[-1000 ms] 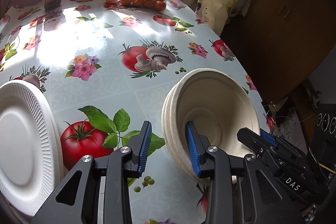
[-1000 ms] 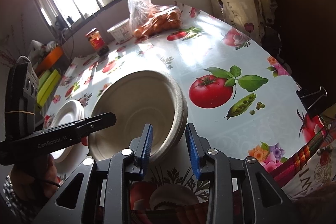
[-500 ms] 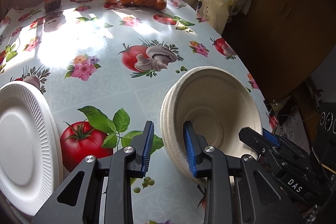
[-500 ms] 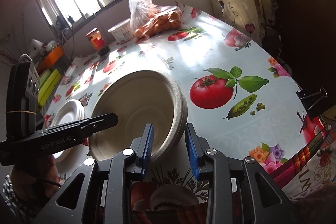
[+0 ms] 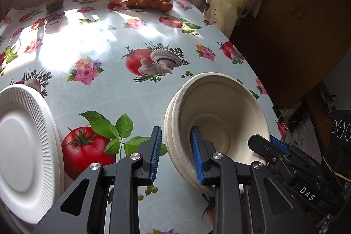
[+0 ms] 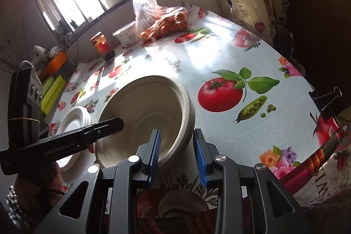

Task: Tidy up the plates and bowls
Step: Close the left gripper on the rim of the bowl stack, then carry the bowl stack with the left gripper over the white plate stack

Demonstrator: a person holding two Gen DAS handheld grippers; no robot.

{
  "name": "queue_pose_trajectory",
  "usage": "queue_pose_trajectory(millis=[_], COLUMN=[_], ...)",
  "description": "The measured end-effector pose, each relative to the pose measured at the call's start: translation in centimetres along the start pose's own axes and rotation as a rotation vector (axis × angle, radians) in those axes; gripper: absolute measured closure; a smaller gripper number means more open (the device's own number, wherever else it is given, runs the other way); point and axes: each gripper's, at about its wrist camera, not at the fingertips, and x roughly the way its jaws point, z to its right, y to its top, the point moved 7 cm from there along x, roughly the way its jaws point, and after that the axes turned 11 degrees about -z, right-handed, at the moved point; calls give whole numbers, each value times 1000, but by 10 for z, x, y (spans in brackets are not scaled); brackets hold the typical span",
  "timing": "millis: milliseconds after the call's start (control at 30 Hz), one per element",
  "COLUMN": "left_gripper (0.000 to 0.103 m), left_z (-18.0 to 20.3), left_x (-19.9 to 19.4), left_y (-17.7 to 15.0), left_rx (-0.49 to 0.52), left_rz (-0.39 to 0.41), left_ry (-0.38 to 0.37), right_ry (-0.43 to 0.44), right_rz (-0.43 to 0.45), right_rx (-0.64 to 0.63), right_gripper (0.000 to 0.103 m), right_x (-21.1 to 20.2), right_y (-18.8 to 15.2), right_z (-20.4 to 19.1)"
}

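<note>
The bowls point(image 5: 217, 124) are stacked near the table point(image 5: 109, 84) edge. Their rim is straddled by both grippers, left point(image 5: 176, 156) having just been closing, right point(image 6: 176, 154); firm grasp cannot be confirmed. If squeezed unevenly, one bowl may be peeled off or the stack tipped.

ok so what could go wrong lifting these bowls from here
The left gripper has just been closing around the rim of the bowl stack, its outer pad not yet touching; a thin rim grip may slip. The right gripper straddles the opposite rim: uneven lifting could tilt or split the stack.
</note>
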Motion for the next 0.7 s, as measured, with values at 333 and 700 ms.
queue_pose_trajectory(millis=[333,700], left_gripper=[75,80], left_z=[3,3], left_x=[-3,-3], left_y=[-2,-2], left_rx=[2,-2], left_rz=[6,10], left_ry=[-7,-3], right_ry=[1,-11], right_rz=[2,9], right_rx=[-4,5], right_gripper=[73,78], right_x=[-3,-4], right_y=[-1,-2], right_z=[1,5])
